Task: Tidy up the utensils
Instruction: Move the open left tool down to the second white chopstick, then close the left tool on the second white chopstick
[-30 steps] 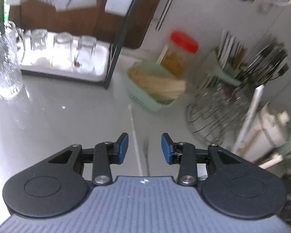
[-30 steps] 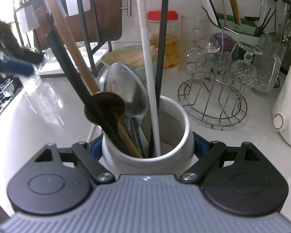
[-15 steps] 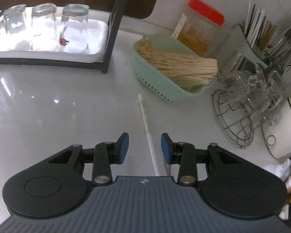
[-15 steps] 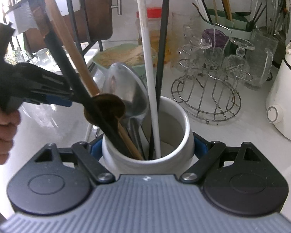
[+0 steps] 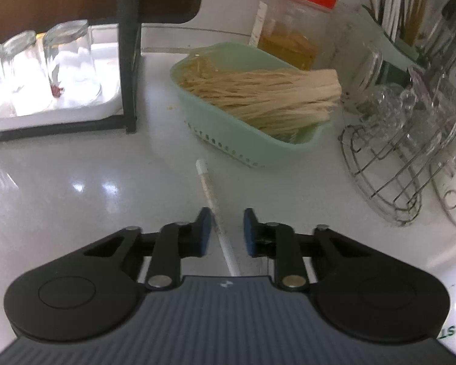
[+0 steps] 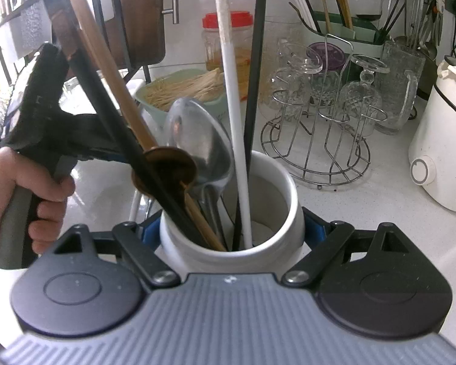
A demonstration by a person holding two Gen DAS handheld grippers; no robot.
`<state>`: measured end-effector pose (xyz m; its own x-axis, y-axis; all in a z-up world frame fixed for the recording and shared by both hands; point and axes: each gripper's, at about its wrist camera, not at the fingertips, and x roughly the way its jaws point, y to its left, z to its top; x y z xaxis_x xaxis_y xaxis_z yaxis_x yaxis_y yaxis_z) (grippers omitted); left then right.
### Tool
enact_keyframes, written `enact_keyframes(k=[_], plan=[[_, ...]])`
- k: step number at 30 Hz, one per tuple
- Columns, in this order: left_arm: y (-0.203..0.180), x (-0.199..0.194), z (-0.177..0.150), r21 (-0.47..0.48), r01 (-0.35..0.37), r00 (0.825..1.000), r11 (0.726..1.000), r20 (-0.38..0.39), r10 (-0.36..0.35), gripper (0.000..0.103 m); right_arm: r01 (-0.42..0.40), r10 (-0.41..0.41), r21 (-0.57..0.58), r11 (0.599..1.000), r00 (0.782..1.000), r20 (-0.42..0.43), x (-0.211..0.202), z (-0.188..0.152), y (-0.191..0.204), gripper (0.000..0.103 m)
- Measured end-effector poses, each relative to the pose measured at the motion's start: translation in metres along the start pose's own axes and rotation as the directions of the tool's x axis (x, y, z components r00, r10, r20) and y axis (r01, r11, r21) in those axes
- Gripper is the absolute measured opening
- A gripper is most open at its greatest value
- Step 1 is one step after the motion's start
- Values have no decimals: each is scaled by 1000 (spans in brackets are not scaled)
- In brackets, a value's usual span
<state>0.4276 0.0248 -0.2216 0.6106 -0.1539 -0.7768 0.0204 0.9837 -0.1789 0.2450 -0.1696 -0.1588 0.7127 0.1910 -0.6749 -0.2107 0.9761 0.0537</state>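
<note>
A white chopstick (image 5: 211, 196) lies on the pale counter, running away from me. My left gripper (image 5: 226, 228) is low over it with a blue pad on either side. Its jaws are closing, and a gap still shows on the right side of the stick. My right gripper (image 6: 231, 234) is shut on a white ceramic utensil holder (image 6: 276, 188). The holder contains a metal spoon (image 6: 197, 140), a wooden spoon (image 6: 106, 70), another white chopstick (image 6: 231, 91) and a black chopstick (image 6: 255, 76). In the right wrist view, a hand (image 6: 30, 200) holds the left tool just left of the holder.
A mint basket (image 5: 249, 149) of thin wooden sticks sits just beyond the chopstick, with a red-lidded jar (image 5: 295, 24) behind it. To the right stands a wire rack (image 5: 395, 167) with glasses. At the left are a black rack post (image 5: 129, 60) and a tray of upturned glasses (image 5: 45, 91). A white appliance (image 6: 440, 140) is far right.
My left gripper came down and forward over the white chopstick, and its jaws narrowed around it. The right gripper kept still, shut on the utensil holder.
</note>
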Motion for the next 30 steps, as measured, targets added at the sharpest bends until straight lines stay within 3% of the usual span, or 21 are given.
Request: enact_keyframes(k=[3,9,30], plan=[[-6,1,0,31,-36,999,999,-5,36,11,1,-1,1,1000,1000,0,0,0,0,91],[-6,-2,0,43,-49,998,998,-27,50,7,0,0,1,1000,1000,0,0,0,0,91],[18,-53,-48,-9,-67,994,998,-91,66,7,-24,23,-30,999,999,-28,3,4,1,91]])
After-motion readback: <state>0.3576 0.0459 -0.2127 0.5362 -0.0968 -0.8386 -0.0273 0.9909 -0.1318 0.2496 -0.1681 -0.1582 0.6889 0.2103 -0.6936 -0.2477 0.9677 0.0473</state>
